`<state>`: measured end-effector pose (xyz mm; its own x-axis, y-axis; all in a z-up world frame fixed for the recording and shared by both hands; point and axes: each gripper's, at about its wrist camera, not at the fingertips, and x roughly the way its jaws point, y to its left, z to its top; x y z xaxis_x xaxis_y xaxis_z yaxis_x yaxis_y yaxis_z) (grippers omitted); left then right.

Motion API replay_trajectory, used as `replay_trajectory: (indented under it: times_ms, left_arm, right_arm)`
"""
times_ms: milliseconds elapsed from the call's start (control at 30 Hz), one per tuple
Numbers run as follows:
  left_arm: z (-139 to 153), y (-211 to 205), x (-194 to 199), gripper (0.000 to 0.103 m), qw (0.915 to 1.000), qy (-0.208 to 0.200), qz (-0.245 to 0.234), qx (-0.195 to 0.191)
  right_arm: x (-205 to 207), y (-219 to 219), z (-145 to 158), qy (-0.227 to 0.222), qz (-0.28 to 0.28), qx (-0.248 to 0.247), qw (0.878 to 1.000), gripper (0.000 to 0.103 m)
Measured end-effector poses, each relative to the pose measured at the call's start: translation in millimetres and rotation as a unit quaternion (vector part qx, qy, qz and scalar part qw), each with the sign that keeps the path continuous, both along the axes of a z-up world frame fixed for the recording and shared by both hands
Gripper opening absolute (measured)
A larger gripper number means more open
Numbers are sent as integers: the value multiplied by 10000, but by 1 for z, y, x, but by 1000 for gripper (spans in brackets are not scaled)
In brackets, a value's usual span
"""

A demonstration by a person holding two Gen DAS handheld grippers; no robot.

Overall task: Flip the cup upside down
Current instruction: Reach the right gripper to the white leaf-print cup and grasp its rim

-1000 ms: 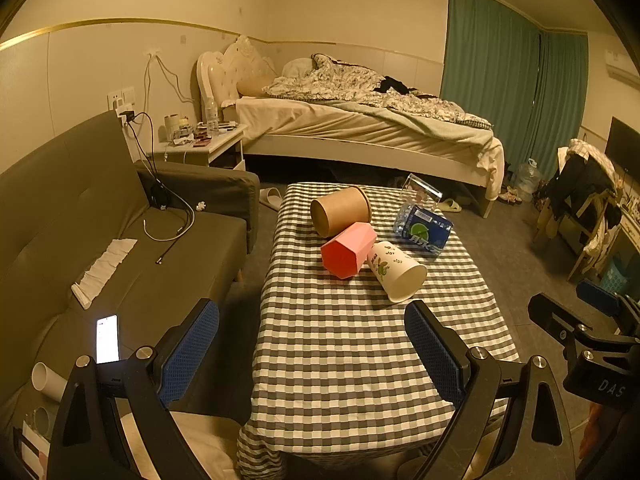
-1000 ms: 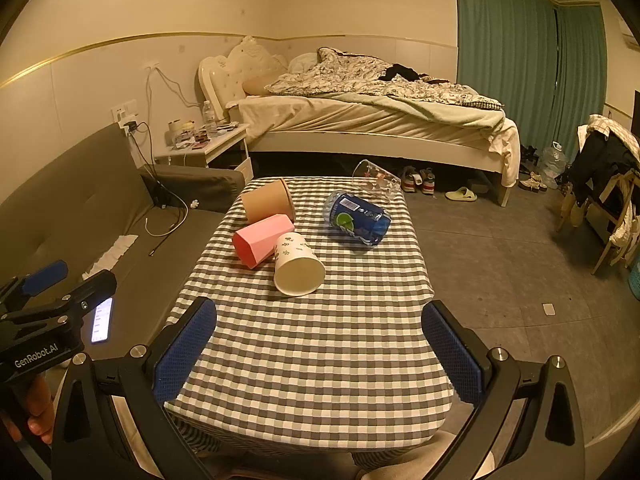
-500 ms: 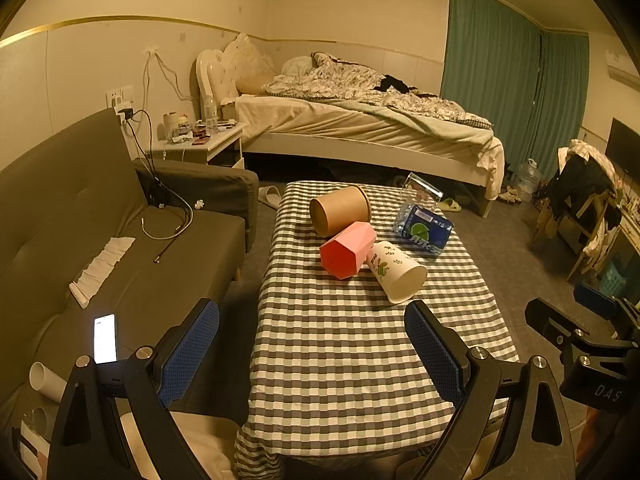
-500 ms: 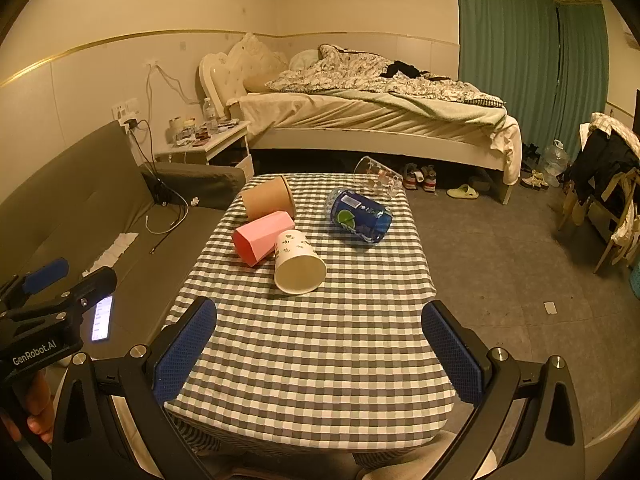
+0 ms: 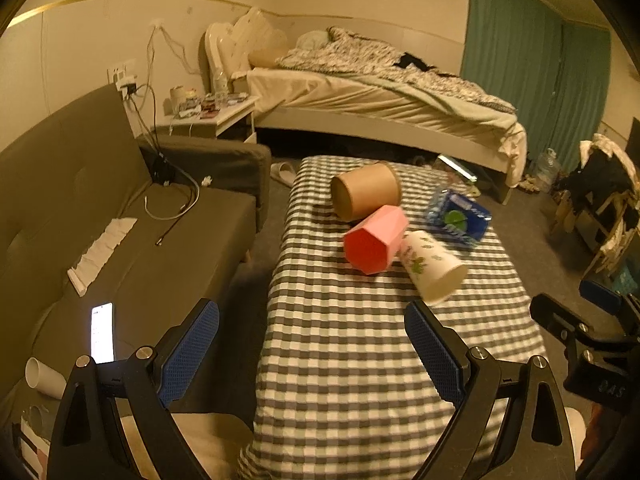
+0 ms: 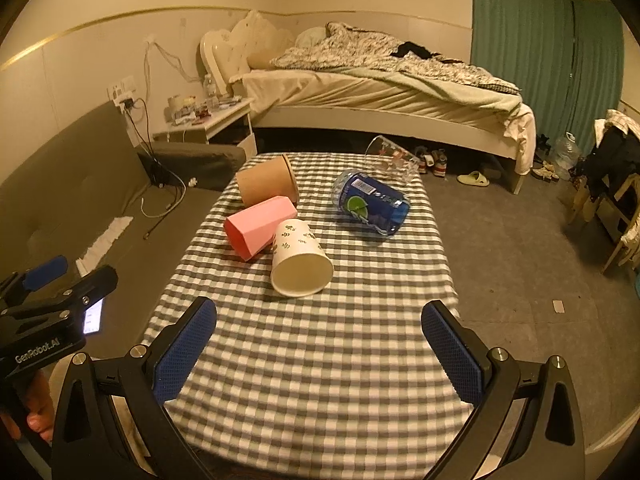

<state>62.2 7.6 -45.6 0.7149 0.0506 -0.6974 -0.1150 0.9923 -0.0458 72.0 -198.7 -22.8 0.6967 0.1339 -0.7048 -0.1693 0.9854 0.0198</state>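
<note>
Five cups lying on their sides on the checked table [image 6: 320, 380], none yet flipped; nearest, a white paper cup [image 6: 300, 258] with a leaf print, mouth turned toward the right wrist camera, base touching a pink faceted cup [image 6: 258, 226]; behind that, a brown paper cup [image 6: 266, 184], touching or nearly touching the pink one; off to the right, apart, a blue cup [image 6: 372, 202] with a lime label, and at the far edge a clear glass [image 6: 394, 158]. Probably best to begin with the white paper cup, as nearest and least hemmed in. Right gripper [image 6: 320, 350] spread wide, holding nothing, low over the near part of the cloth, well short of the cup; left gripper [image 5: 312, 354] likewise spread wide and empty, over the table's near left edge beside the sofa [image 5: 120, 240]. For a clean flip: approach with the fingers on either side of the wall near the middle, not across the open rim; close gently, since thin paper likely crushes; lift clear of the pink neighbour before turning, to avoid rolling it; rotate the wrist until the mouth faces down, then set the rim flat on the cloth and release only once settled. Soft cloth may wrinkle under the rim; worth lowering straight, without dragging.
</note>
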Motion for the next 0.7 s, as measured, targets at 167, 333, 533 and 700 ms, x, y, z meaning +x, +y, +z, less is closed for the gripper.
replay_trajectory:
  times_ms: [167, 333, 533, 700]
  left_arm:
    - [-23, 12, 29, 97, 9995, 292, 143, 20]
    - [-46, 21, 51, 97, 9978, 625, 240, 3]
    - [-68, 24, 73, 97, 9958, 874, 255, 9]
    - [-71, 21, 76, 97, 9955, 922, 210, -42]
  right_arm:
    - [54, 12, -29, 284, 149, -57, 9995, 103]
    - [106, 28, -74, 752, 327, -80, 9966, 103]
    - [145, 36, -114, 1149, 343, -196, 9926, 99]
    - [149, 37, -128, 1425, 430, -237, 9886, 73]
